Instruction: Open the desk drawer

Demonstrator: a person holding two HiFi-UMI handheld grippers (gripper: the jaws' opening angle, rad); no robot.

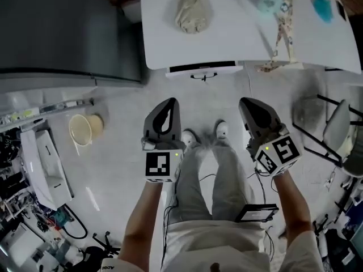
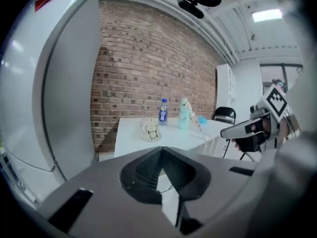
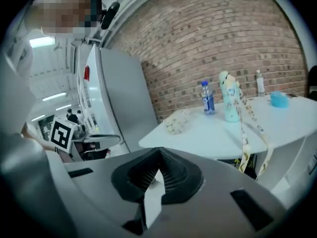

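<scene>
head view: my left grey tongs (image 1: 169, 103) and right grey tongs (image 1: 248, 103) are pinched shut, empty. both hang clear of the white drawer front (image 1: 221, 71).

Grey left claw (image 1: 168, 103) and right claw (image 1: 248, 103) carry black-and-white marker cubes (image 1: 159, 164).

Indoor lab or test workspace. Evidence: bare red brick wall (image 2: 148, 68), white-topped desk (image 1: 238, 38), tall grey metal cabinet (image 2: 64, 108), pale hard floor (image 1: 113, 169), white plastic equipment (image 1: 45, 163) with loose black cables (image 1: 74, 222) crowding one side, recessed ceiling light panel (image 2: 267, 15).
</scene>
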